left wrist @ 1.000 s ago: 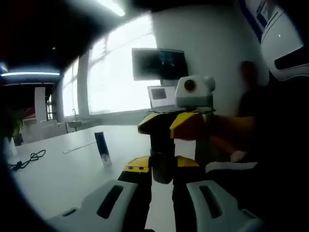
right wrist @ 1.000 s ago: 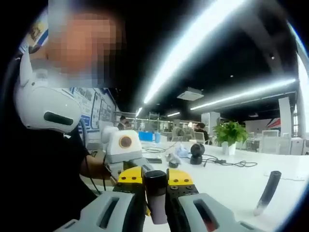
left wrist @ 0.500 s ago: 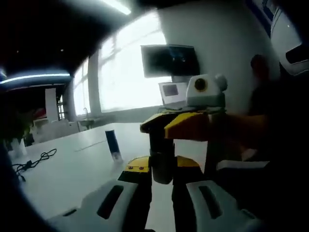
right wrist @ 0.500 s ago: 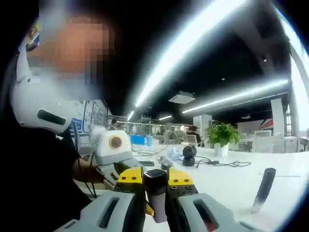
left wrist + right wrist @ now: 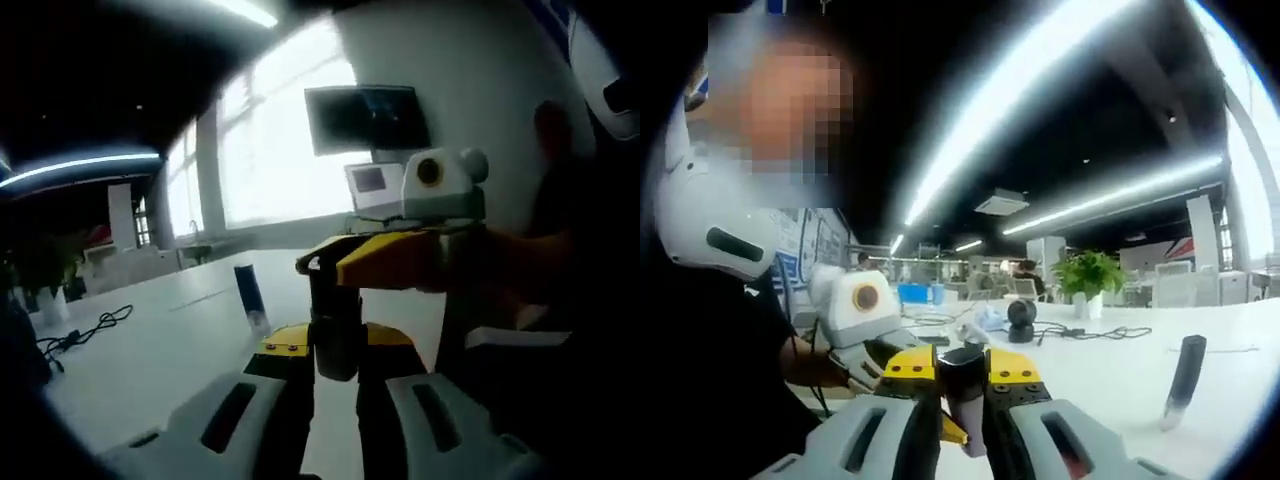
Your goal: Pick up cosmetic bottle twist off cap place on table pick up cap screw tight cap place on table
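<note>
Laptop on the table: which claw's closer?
Right, likely. In the left gripper view the right claw sits ahead of the left claw, toward the laptop behind it; both are shut on the same bottle.

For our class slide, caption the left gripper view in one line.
Both grippers hold the cosmetic bottle above the white table; another dark tube stands behind.

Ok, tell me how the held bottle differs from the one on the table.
The held bottle is off the table, clamped by the left gripper and the right gripper. The table bottle stands untouched on the table. The held bottle looks stubbier, the table bottle slimmer. Both are dark.
</note>
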The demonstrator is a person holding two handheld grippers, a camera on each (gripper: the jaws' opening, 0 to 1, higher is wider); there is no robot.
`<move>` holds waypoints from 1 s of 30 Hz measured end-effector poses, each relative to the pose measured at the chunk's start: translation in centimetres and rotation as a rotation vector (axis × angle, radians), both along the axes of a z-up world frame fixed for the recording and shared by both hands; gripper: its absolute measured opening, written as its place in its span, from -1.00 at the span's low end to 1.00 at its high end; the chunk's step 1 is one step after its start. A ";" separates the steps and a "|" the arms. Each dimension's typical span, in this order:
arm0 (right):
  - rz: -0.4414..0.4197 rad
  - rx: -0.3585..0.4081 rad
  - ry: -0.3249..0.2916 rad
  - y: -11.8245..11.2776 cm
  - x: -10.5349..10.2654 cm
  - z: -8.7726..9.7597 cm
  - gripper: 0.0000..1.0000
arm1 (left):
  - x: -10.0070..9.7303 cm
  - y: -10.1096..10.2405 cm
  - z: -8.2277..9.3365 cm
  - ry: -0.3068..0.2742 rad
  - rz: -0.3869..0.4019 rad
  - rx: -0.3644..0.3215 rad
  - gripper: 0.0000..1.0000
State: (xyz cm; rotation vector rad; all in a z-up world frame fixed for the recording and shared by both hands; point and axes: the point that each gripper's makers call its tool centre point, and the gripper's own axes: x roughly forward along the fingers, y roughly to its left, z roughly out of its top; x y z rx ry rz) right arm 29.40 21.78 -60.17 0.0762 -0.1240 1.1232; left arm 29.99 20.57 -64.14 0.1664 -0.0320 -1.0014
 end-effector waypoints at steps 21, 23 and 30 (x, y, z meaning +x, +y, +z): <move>-0.091 0.111 0.030 -0.8 2.2 0.2 -0.65 | 3.6 0.8 -2.5 0.100 -0.008 -0.095 -0.86; -0.108 0.111 0.038 -1.0 2.5 -0.2 -0.66 | 4.0 1.1 -2.6 0.117 0.008 -0.101 -0.85; -0.150 0.114 0.047 -1.6 3.1 -0.8 -0.70 | 4.9 1.5 -2.6 0.126 0.042 -0.109 -0.85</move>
